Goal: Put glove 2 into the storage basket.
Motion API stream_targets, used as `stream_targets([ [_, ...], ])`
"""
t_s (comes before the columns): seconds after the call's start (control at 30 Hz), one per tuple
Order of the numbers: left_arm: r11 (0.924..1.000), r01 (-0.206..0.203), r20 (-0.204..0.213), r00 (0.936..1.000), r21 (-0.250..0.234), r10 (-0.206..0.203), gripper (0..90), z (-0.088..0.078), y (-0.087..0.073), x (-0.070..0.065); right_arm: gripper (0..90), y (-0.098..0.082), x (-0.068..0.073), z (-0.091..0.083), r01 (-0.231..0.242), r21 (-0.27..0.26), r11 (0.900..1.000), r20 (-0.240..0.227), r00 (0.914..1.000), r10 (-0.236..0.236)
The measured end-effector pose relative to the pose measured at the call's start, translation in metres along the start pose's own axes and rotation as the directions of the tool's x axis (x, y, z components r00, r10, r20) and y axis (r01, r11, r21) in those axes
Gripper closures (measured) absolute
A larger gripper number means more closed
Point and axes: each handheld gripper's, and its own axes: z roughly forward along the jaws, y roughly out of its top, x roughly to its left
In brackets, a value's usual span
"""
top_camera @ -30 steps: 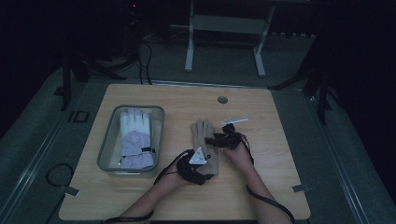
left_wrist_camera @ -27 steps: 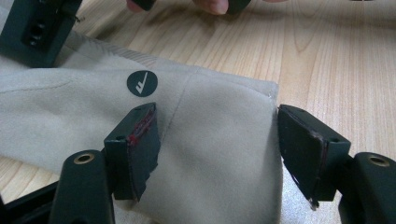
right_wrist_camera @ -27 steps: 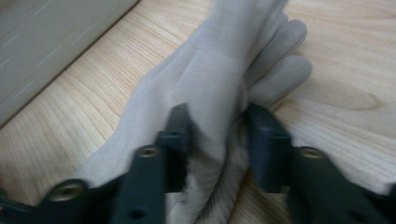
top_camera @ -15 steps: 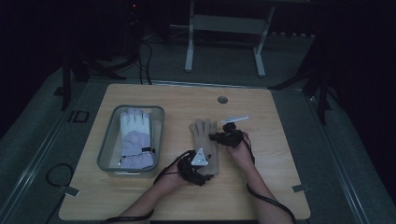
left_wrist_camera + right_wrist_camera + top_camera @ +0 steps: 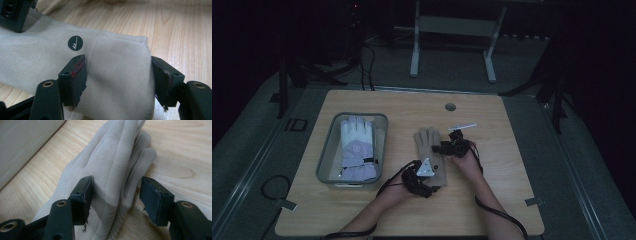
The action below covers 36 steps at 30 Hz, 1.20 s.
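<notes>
- High view: a beige glove (image 5: 430, 152) lies flat on the wooden table (image 5: 512, 200), fingers pointing away from the person, just right of a clear bin (image 5: 326, 160).
- The bin holds a white and lilac glove (image 5: 356, 147), laid lengthwise.
- The beige glove is soft, suede-like cloth with faint stitched seams; in the left gripper view its cuff end (image 5: 120, 75) is a separate panel of the same colour.
- One mark shows on the beige glove near the cuff: a small dark round badge (image 5: 75, 43) with a white tick-like sign; no letters can be read.
- The left gripper (image 5: 424, 172) sits at the glove's cuff end, nearest the person; in its own view (image 5: 117, 78) the jaws stand apart, one pressed onto the cloth, the other just off the cuff's edge, so the cuff lies between them unclamped.
- The right gripper (image 5: 451, 145) is at the glove's right side, by the thumb; in its own view (image 5: 115, 195) the jaws are spread wide, one resting on the palm area, the other over bare table beside the glove, with the glove's edge between them and not pinched.
- A small white strip (image 5: 463, 126) lies on the table just beyond the right gripper.
- A round grey plug (image 5: 450, 107) sits in the table well beyond the glove.
</notes>
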Motion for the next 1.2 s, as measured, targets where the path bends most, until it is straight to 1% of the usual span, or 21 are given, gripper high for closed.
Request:
stream_targets([
  [0.07,0.9999,0.009,0.007,0.9999,-0.005,-0.009,35.7,0.000,0.000,0.001,44.0,-0.001,-0.003,0.001,-0.026,0.014,1.000,-0.037,0.9990,0.026],
  [0.2,1.0000,0.002,0.003,1.0000,-0.002,-0.002,36.2,0.000,0.000,0.001,52.3,-0.001,-0.004,0.002,-0.021,0.032,0.999,-0.072,0.9971,0.023],
  [0.23,1.0000,-0.006,-0.001,1.0000,0.006,0.006,36.4,0.000,0.001,0.001,62.5,-0.001,-0.001,0.003,0.010,0.047,0.999,-0.081,0.9967,-0.007],
  [0.27,0.9999,-0.009,-0.002,1.0000,0.009,0.009,36.6,0.000,0.001,0.001,65.5,-0.001,0.002,0.003,0.029,0.048,0.998,-0.077,0.9967,-0.026],
  [0.33,0.9997,-0.019,-0.012,0.9997,0.014,0.019,36.7,0.000,0.001,0.000,71.0,-0.002,0.009,0.002,0.078,0.044,0.996,-0.043,0.9961,-0.077],
  [0.4,0.9996,-0.023,-0.018,0.9996,0.019,0.023,37.0,0.000,0.002,-0.001,73.8,-0.002,0.016,0.001,0.132,0.039,0.991,0.003,0.9913,-0.132],
  [0.47,0.9993,-0.023,-0.026,0.9994,0.028,0.024,37.8,0.000,0.003,-0.002,75.3,-0.002,0.025,0.001,0.193,0.039,0.980,0.057,0.9792,-0.195],
  [0.5,0.9993,-0.023,-0.026,0.9994,0.028,0.024,38.4,0.000,0.003,-0.002,75.3,-0.002,0.025,0.001,0.193,0.039,0.980,0.057,0.9792,-0.195],
  [0.53,0.9991,-0.024,-0.039,0.9989,0.034,0.025,38.7,0.001,0.004,-0.003,75.7,-0.002,0.031,0.001,0.237,0.042,0.971,0.099,0.9659,-0.240],
  [0.67,0.9989,-0.025,-0.053,0.9982,0.040,0.027,42.2,0.000,0.005,-0.004,75.8,0.000,0.038,0.001,0.266,0.053,0.963,0.136,0.9530,-0.271],
  [0.7,0.9985,-0.034,-0.072,0.9967,0.044,0.037,44.3,0.000,0.005,-0.005,75.7,0.000,0.039,0.001,0.266,0.054,0.963,0.140,0.9524,-0.271],
  [0.73,0.9985,-0.034,-0.072,0.9967,0.044,0.037,49.4,0.000,0.005,-0.005,75.7,0.000,0.039,0.001,0.267,0.055,0.962,0.142,0.9519,-0.272],
  [0.77,0.9968,-0.059,-0.105,0.9924,0.055,0.064,51.6,0.000,0.006,-0.007,75.8,0.001,0.040,0.001,0.264,0.057,0.963,0.143,0.9523,-0.269],
  [0.8,0.9965,-0.064,-0.121,0.9902,0.054,0.070,53.6,0.000,0.006,-0.008,75.8,0.001,0.040,0.001,0.261,0.056,0.964,0.144,0.9532,-0.266],
  [0.87,0.9960,-0.068,-0.133,0.9883,0.058,0.075,61.1,0.000,0.006,-0.008,75.9,0.000,0.039,0.001,0.255,0.054,0.965,0.142,0.9551,-0.260],
  [0.93,0.9929,-0.083,-0.168,0.9811,0.085,0.096,69.7,0.000,0.009,-0.009,76.0,0.000,0.039,0.001,0.250,0.051,0.967,0.142,0.9566,-0.254],
  [1.0,0.9925,-0.084,-0.170,0.9806,0.089,0.098,75.5,0.000,0.010,-0.009,76.1,0.000,0.039,0.001,0.247,0.049,0.968,0.144,0.9571,-0.252],
  [1.03,0.9901,-0.098,-0.180,0.9770,0.101,0.115,77.4,-0.001,0.011,-0.010,76.2,0.000,0.040,0.001,0.233,0.043,0.972,0.138,0.9618,-0.236],
  [1.1,0.9906,-0.095,-0.182,0.9769,0.099,0.111,79.0,-0.001,0.012,-0.011,76.4,0.001,0.039,0.001,0.224,0.034,0.974,0.131,0.9651,-0.227],
  [1.17,0.9930,-0.066,-0.167,0.9826,0.098,0.082,79.8,-0.003,0.014,-0.008,76.7,0.002,0.039,-0.001,0.214,0.025,0.977,0.123,0.9689,-0.215],
  [1.2,0.9930,-0.066,-0.167,0.9826,0.098,0.082,80.0,-0.003,0.014,-0.008,76.7,0.002,0.039,-0.001,0.214,0.025,0.977,0.123,0.9689,-0.215],
])
